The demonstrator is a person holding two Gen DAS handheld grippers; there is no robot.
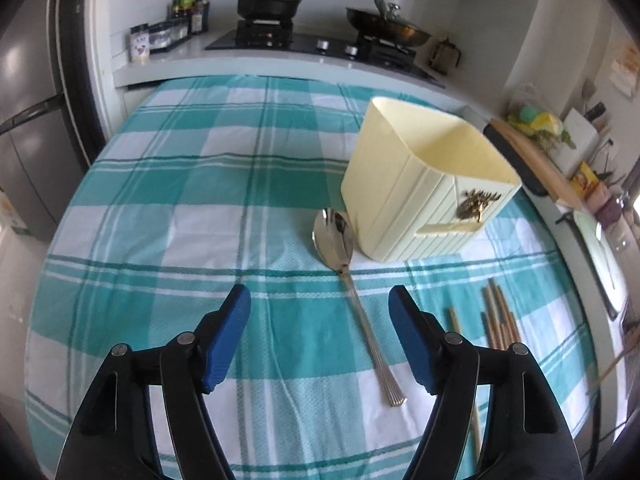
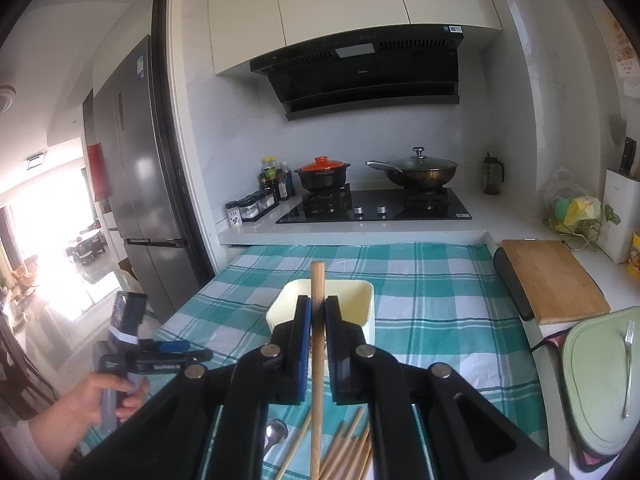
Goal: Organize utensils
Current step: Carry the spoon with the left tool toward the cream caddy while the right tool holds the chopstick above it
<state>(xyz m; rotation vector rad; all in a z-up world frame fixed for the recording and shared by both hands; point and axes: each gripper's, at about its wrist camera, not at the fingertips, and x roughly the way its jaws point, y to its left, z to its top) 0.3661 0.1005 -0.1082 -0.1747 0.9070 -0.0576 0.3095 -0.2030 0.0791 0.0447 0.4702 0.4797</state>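
Note:
A metal spoon (image 1: pixel 344 240) lies on the teal checked tablecloth (image 1: pixel 180 184), its bowl touching the foot of a cream utensil holder (image 1: pixel 428 184). My left gripper (image 1: pixel 318 294) hovers open above the spoon's handle, which runs between the two blue fingers without touching them. Several wooden chopsticks (image 1: pixel 500 312) lie to the right. In the right wrist view, my right gripper (image 2: pixel 318 308) is shut on one upright wooden chopstick (image 2: pixel 317 280), just in front of the cream holder (image 2: pixel 360 300). Below it are the loose chopsticks (image 2: pixel 348 448) and the spoon (image 2: pixel 276 432).
A wooden cutting board (image 2: pixel 556 280) and a green board (image 2: pixel 592 380) with a fork (image 2: pixel 627 368) sit on the counter at the right. Behind the table is a stove with a red-lidded pot (image 2: pixel 322 174) and a wok (image 2: pixel 416 170). A hand (image 2: pixel 92 404) holds the left gripper's handle.

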